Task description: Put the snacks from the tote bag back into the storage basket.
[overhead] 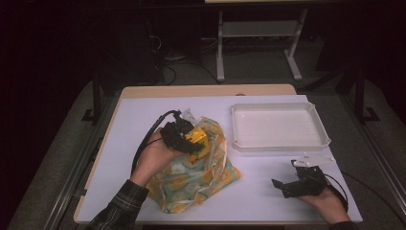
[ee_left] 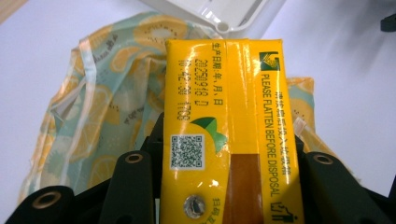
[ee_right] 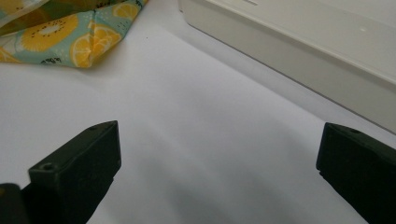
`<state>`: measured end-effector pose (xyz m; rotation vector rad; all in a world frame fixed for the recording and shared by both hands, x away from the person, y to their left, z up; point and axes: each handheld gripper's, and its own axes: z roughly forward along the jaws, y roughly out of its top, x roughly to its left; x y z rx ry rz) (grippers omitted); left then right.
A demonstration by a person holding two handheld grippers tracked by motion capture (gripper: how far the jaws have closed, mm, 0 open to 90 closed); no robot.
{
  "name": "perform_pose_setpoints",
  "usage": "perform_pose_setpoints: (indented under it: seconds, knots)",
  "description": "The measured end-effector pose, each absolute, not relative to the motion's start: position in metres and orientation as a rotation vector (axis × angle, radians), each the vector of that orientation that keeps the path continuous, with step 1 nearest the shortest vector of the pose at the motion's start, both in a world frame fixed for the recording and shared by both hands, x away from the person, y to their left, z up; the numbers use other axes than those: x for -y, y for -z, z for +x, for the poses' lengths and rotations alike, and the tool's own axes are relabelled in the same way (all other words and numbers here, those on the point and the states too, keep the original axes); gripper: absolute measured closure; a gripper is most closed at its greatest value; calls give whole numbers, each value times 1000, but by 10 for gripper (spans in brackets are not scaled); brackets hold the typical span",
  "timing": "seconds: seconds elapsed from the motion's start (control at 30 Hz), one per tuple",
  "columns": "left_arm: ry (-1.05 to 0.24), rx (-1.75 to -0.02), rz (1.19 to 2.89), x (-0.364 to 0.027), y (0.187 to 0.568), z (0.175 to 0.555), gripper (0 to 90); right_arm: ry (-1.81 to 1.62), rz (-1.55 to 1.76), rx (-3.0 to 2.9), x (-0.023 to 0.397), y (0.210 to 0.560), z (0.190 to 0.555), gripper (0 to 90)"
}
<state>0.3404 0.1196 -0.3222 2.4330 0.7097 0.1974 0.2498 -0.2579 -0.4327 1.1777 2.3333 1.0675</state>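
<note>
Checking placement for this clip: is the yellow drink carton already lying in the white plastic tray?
No, the yellow drink carton is clamped in the left hand-held gripper above the fruit-print bag.

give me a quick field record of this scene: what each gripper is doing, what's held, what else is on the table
left gripper: shut on yellow rectangular drink carton, held above the bag
right gripper: open, nothing between the jaws, low over the white table cover
fruit-print fabric bag: crumpled on the table, under the carton
white rectangular plastic tray: far right of the table, nothing in it
</note>
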Motion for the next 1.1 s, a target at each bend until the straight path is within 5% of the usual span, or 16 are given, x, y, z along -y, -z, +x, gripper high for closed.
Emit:
perform_pose_setpoints:
  seconds: [1.1]
  knots:
    - [-177, -640, 2400, -92, 304, 357, 541, -1084, 1167, -2330, 258, 432, 250, 0]
